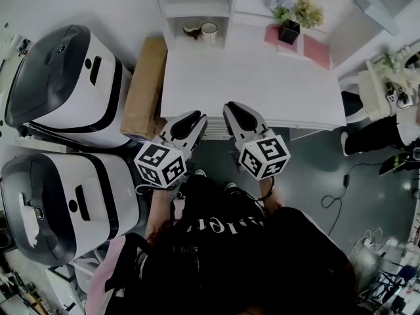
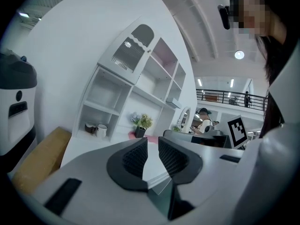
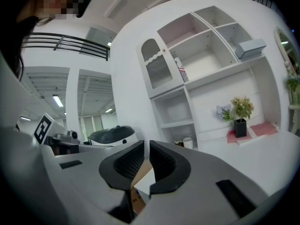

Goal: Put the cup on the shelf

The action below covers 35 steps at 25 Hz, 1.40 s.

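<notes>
Hovering closed, empty, left hand-held gripper [image 1: 191,117], right hand-held gripper [image 1: 237,109], cup [image 1: 209,31] on shelf [image 1: 195,10]

Bright, even overhead light washed the white room, and round ceiling lamps [image 2: 239,55] flared at the upper right of the left gripper view. The table [image 1: 249,71] glowed almost blown-out at the head view's centre, with a dim floor [image 1: 308,169] below it. Both gripper views bowed the shelf unit [image 3: 197,74] and fell to black at the corners; close foregrounds were soft.
</notes>
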{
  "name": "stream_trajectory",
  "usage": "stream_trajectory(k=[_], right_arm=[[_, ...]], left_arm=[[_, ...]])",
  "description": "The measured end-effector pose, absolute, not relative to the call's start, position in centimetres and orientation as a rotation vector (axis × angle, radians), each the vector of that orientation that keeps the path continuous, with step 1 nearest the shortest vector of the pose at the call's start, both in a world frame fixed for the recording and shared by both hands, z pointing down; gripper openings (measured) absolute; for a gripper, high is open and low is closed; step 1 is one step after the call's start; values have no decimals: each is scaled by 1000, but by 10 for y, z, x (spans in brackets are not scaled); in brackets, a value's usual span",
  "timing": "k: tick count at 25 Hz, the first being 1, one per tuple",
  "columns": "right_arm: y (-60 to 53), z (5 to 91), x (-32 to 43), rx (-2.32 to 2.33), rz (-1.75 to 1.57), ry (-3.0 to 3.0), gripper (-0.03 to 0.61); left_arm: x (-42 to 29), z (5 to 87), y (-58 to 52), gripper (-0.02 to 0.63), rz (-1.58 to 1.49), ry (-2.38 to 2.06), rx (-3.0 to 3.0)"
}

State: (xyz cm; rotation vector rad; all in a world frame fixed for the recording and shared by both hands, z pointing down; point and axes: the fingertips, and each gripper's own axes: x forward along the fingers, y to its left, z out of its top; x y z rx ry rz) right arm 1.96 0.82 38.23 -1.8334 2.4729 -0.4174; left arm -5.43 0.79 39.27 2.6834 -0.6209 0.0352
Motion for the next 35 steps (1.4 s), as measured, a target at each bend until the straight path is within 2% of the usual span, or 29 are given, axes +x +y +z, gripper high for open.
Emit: stream_trajectory(k=[20, 35], right_arm=[[115, 371, 120, -1852, -339, 2454, 55], [141, 370, 134, -1839, -319, 2483, 54]], left_arm=[[48, 382, 108, 84, 42, -579, 2746], [64, 377, 136, 84, 40, -589, 2769]])
